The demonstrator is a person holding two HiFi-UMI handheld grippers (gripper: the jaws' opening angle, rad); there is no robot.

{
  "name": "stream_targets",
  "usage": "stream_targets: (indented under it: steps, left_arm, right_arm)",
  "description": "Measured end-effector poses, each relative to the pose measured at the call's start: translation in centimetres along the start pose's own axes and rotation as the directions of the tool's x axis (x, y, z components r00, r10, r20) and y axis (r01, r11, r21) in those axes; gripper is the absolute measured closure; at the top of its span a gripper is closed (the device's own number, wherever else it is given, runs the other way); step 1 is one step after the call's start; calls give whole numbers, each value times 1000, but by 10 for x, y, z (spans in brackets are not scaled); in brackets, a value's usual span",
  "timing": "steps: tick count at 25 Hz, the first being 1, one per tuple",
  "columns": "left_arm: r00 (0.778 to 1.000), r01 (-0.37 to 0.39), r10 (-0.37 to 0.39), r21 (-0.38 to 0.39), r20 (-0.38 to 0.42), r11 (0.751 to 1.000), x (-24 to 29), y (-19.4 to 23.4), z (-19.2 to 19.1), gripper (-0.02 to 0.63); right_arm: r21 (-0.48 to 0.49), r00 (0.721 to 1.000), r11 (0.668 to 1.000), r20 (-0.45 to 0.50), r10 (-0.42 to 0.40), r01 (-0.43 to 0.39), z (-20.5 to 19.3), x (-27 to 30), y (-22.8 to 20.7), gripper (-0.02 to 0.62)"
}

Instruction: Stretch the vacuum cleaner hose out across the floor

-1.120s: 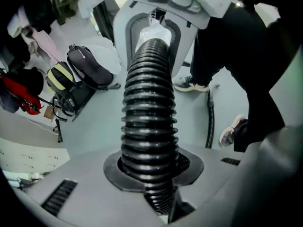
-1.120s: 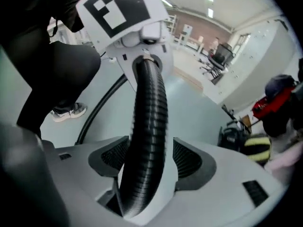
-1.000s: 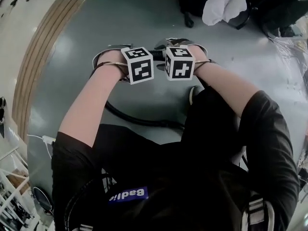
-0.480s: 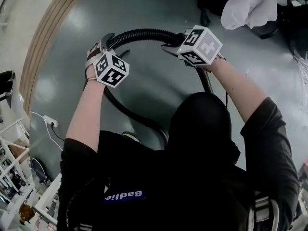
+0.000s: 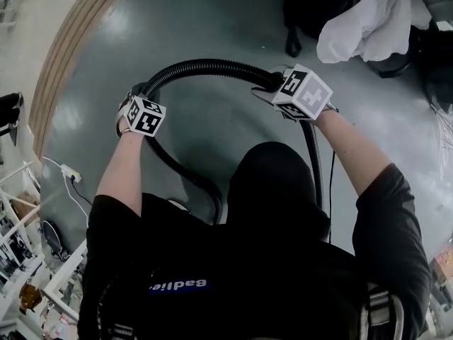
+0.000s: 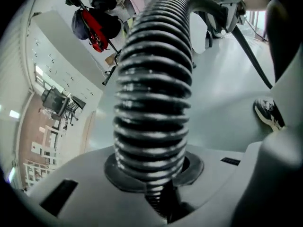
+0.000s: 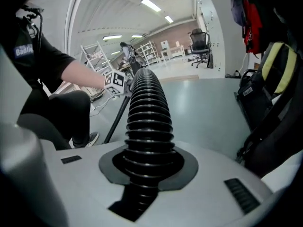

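A black ribbed vacuum hose [image 5: 205, 66] arcs over the grey floor between my two grippers. From each gripper it drops back toward the person's legs. My left gripper [image 5: 139, 92] is at the arc's left end, and its jaws have just closed on the hose. In the left gripper view the hose [image 6: 154, 93] runs up out of my left gripper [image 6: 156, 176], pinched between the jaws. My right gripper [image 5: 267, 83] grips the arc's right end. The right gripper view shows the hose [image 7: 146, 117] clamped in my right gripper [image 7: 144, 174] and leading away to the left one.
A white cloth [image 5: 368, 20] lies on dark bags at the back right. A white power strip [image 5: 69, 172] with its cable lies at the left, near shelving. A wooden strip [image 5: 71, 48] borders the floor. A black bag [image 7: 270, 103] stands close on the right.
A second ago both grippers were side by side low over the floor. They have since moved apart, and the hose now spans between them in a wide arc. The left gripper has sunk.
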State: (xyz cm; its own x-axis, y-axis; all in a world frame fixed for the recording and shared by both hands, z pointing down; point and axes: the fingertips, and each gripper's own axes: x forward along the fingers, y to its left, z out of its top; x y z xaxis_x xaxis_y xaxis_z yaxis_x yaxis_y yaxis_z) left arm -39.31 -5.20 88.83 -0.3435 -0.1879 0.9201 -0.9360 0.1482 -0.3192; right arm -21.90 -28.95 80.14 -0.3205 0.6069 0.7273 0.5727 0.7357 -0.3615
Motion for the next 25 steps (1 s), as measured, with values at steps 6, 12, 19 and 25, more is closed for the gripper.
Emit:
stream_targets:
  steps: [6, 12, 19, 25]
  left_arm:
    - [992, -13, 41, 236, -116, 972, -36, 38, 39, 509]
    - [984, 28, 60, 479, -167, 878, -31, 73, 59, 510]
    - [977, 157, -24, 635, -213, 756, -33, 79, 66, 509]
    - [984, 169, -165, 688, -73, 706, -52, 77, 68, 501]
  right_arm:
    - [-35, 1000, 999, -21, 9, -10, -12, 15, -20, 344]
    - [-322, 972, 917, 90, -216, 234, 103, 41, -31, 344]
    - [-582, 910, 733, 28, -413, 351, 192, 133, -5, 344]
    - [-539, 838, 713, -23, -545, 449, 204, 158, -26, 470]
